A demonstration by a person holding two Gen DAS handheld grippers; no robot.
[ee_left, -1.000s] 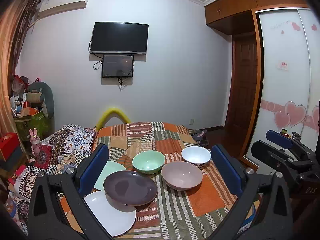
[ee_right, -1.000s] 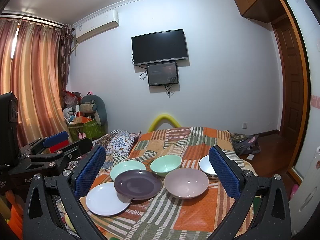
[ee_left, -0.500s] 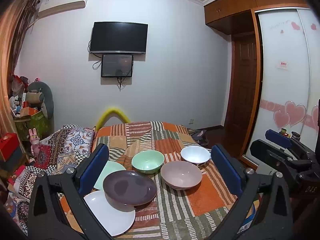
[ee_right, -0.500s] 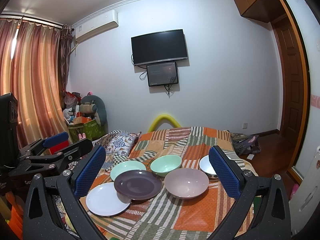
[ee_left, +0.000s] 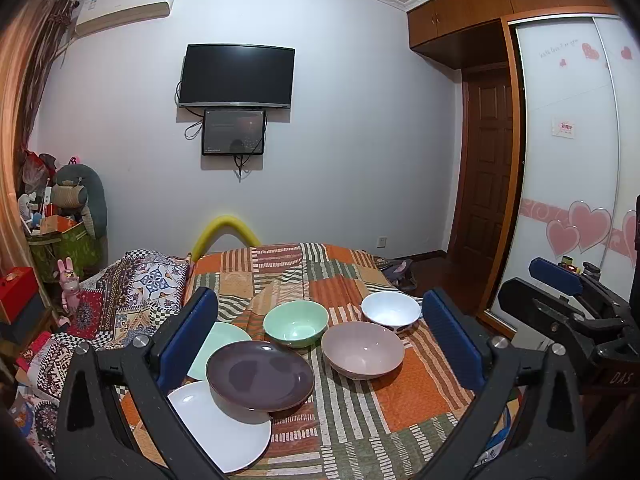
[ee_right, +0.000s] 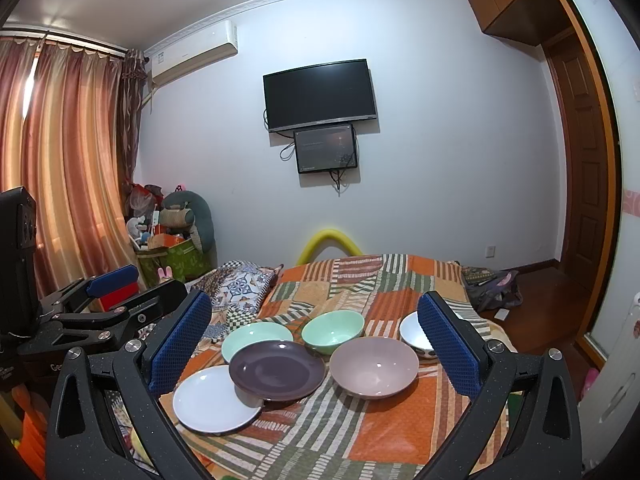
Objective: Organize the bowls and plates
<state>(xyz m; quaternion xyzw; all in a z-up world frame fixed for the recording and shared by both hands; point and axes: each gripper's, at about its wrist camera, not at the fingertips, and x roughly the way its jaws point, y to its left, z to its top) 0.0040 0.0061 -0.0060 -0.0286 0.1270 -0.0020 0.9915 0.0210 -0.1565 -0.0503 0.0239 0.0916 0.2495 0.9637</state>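
On a striped patchwork cloth lie a white plate, a dark purple plate resting partly on it, and a pale green plate behind. A green bowl, a pink-grey bowl and a white bowl stand to the right. The same dishes show in the right wrist view: purple plate, pink-grey bowl. My left gripper and right gripper are both open and empty, held back from the dishes.
A patterned quilt lies left of the cloth. A cluttered green bin stands in the far left corner. A wardrobe with sliding doors and a wooden door are on the right. A television hangs on the far wall.
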